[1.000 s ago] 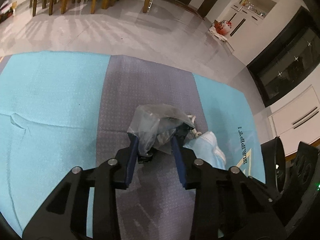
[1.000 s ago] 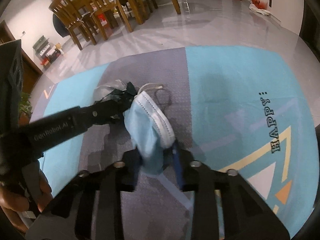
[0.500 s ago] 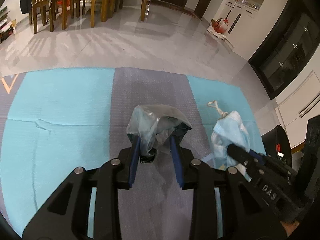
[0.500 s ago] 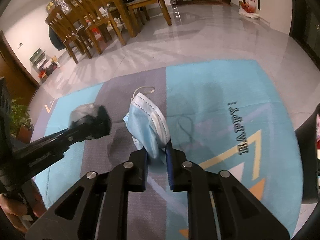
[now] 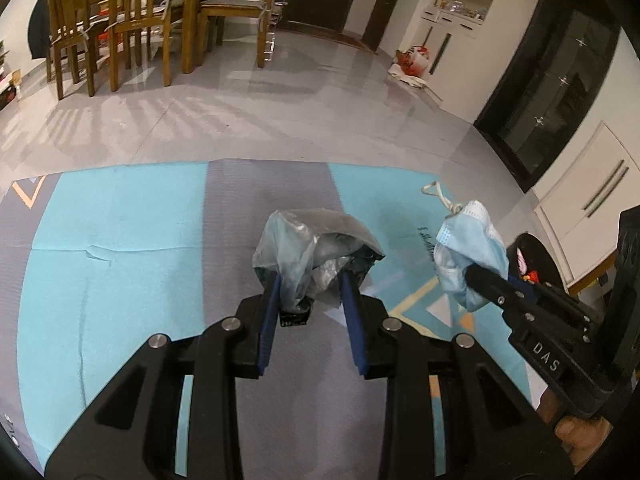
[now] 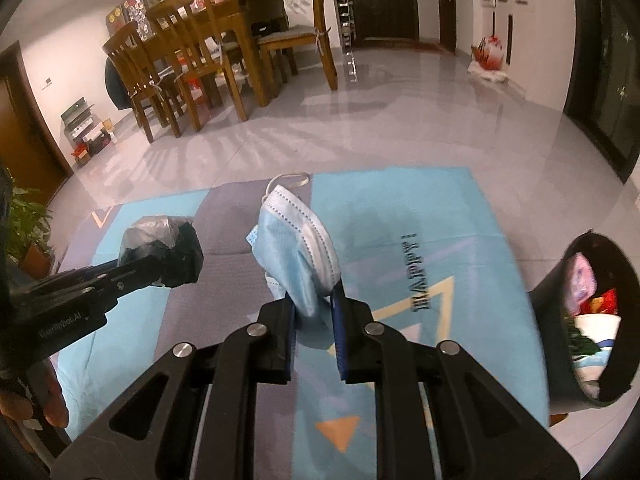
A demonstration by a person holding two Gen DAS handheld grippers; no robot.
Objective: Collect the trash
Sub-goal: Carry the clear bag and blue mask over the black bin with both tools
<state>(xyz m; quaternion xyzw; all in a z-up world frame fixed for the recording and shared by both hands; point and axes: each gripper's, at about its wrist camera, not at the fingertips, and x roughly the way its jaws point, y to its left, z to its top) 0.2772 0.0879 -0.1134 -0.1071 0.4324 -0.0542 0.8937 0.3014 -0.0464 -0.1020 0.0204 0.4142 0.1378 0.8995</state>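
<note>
My left gripper (image 5: 310,282) is shut on a crumpled clear-and-black plastic wrapper (image 5: 316,242), held above the blue and grey mat (image 5: 120,248). To its right my right gripper (image 6: 314,298) is shut on a light blue face mask (image 6: 296,248) with a white ear loop sticking up. Both pieces hang clear of the mat. In the right wrist view the wrapper (image 6: 164,250) shows at the left, in the left gripper's fingers. A black trash bin (image 6: 584,320) with several pieces of rubbish inside stands at the right edge of the mat; its rim (image 5: 532,260) peeks out behind the mask (image 5: 468,248).
Beyond the mat lies a glossy tiled floor (image 5: 280,112). A wooden dining table and chairs (image 6: 208,56) stand at the back left. A red and white bag (image 5: 412,62) lies by the far wall. A dark glass cabinet (image 5: 560,80) and a potted plant (image 6: 24,228) flank the room.
Both grippers have risen with their loads. The mask and the wrapper have come up off the mat and moved apart. The trash bin has come into the right wrist view.
</note>
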